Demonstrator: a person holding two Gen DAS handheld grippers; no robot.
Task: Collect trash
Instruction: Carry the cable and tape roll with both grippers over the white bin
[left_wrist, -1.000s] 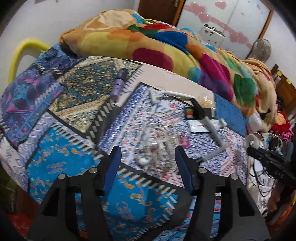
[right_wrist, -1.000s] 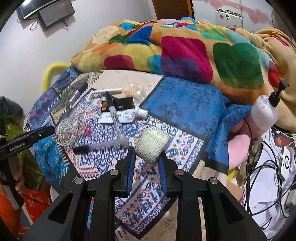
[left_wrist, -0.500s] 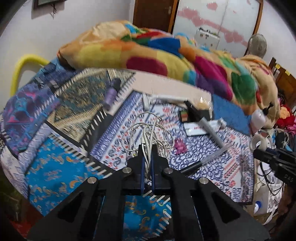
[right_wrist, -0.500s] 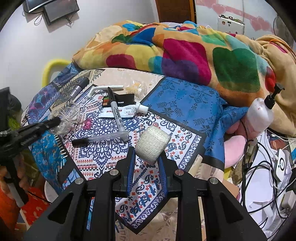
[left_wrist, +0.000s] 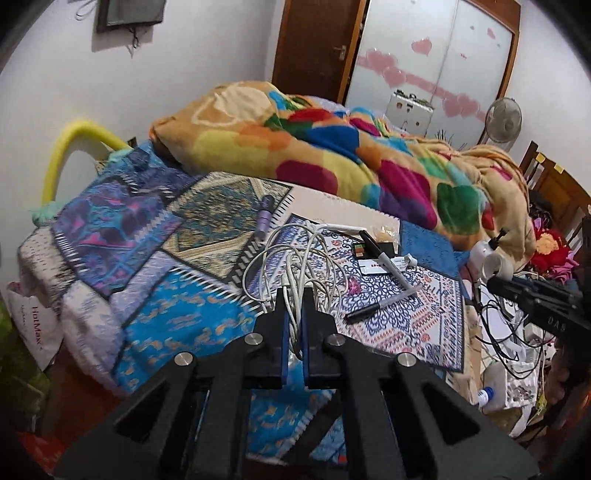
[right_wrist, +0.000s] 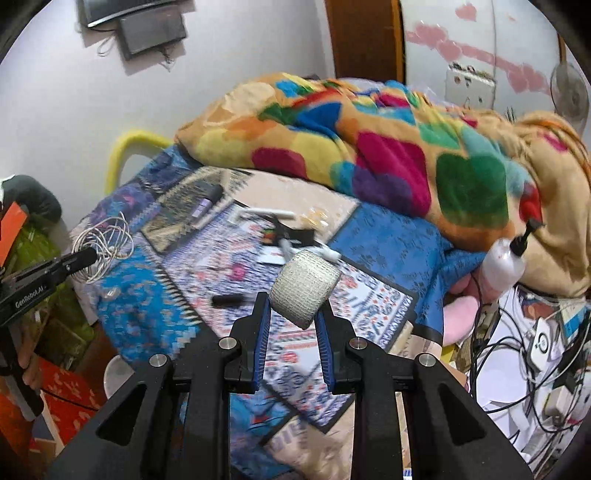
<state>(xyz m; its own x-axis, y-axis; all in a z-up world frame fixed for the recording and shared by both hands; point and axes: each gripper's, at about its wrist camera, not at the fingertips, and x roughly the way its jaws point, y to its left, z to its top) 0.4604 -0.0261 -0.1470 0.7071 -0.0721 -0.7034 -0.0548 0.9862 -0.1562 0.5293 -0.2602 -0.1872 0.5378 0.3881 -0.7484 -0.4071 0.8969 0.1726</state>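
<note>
My left gripper (left_wrist: 294, 295) is shut on a tangle of white cable (left_wrist: 295, 254), lifted off the patterned bed cover (left_wrist: 192, 314); its loops hang above the cover. From the right wrist view the same cable (right_wrist: 103, 242) dangles from the left gripper's tip (right_wrist: 86, 254). A roll of off-white gauze bandage (right_wrist: 304, 293) sits clamped in my right gripper (right_wrist: 293, 308), raised over the bed. The roll (left_wrist: 496, 266) also shows at the right of the left wrist view. Markers (left_wrist: 391, 264), a tube and a small card lie on the cover.
A colourful blanket (left_wrist: 332, 155) is heaped along the far side of the bed. A purple marker (left_wrist: 264, 218) lies further back. A pump bottle (right_wrist: 506, 258), cables and papers (right_wrist: 535, 354) clutter the right side. A yellow curved tube (left_wrist: 74, 147) stands by the wall.
The left gripper closed on the white cable and lifted it off the cover. The right gripper rose with the bandage roll still held. Both views now look from higher up.
</note>
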